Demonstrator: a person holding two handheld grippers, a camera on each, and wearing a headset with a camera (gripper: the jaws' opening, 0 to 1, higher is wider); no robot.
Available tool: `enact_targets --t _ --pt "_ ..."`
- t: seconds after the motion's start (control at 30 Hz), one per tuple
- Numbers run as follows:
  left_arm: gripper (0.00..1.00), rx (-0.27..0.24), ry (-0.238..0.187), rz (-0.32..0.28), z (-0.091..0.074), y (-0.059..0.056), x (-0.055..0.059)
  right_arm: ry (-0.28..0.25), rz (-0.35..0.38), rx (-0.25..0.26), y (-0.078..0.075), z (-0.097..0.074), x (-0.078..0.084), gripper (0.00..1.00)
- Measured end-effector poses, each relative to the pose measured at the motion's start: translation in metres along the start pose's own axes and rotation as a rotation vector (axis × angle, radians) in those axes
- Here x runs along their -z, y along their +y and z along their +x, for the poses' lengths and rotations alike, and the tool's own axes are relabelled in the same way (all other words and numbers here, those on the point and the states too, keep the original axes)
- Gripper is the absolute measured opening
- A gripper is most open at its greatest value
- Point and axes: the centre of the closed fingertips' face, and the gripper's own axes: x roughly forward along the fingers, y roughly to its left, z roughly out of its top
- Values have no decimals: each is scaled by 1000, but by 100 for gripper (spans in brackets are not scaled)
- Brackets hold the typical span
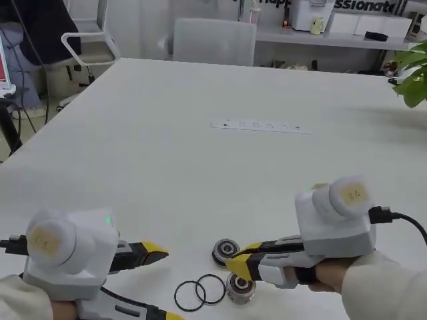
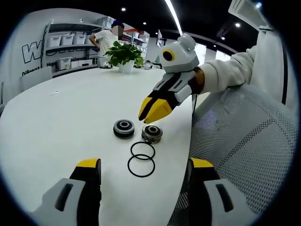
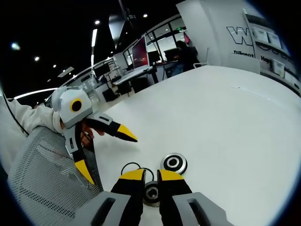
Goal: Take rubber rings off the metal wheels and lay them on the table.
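We had two metal wheels on the table [image 1: 200,153] near its near edge: the farther wheel [image 1: 225,250] just behind the nearer wheel [image 1: 240,287]. Two rubber rings [image 1: 189,295] lay flat just left of the nearer wheel, touching each other. The right gripper [image 1: 233,262] hung over the nearer wheel and the left gripper [image 1: 168,285] sat left of the rings. A socket strip [image 1: 261,126] lay mid-table, a chair [image 1: 213,41] stood behind the far edge, and a plant [image 1: 412,73] was at far right.
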Motion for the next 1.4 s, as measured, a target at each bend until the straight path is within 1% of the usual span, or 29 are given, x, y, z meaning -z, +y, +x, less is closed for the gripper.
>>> enact_targets --t 0.13,0.23,0.33,0.53,0.7,0.83,1.03,1.13,1.27,1.4 --pt "73 1 1 -1 0 0 0 -10 19 11 -4 -3 -3 10" --pt "73 2 4 -3 0 0 1 -20 16 20 -7 -5 -6 12" --pt "73 2 4 -4 0 0 1 -35 32 14 -7 -7 -10 17" --pt "73 2 4 -6 1 0 1 -60 34 15 -8 -11 -17 28" --pt "73 4 0 -16 1 0 0 -52 50 18 -11 -12 -16 41" --pt "73 2 0 -17 0 0 1 -53 26 30 -13 -16 -18 44" --pt "73 2 -3 -18 0 0 0 -71 15 40 -18 -22 -22 52" --pt "73 5 -2 -18 1 0 0 -75 -2 43 -21 -24 -24 57" --pt "74 9 -12 -21 1 -1 -2 -29 -63 59 -28 -27 -16 59" --pt "74 18 -18 -17 2 -3 -6 -8 -99 67 -33 -29 -12 59"
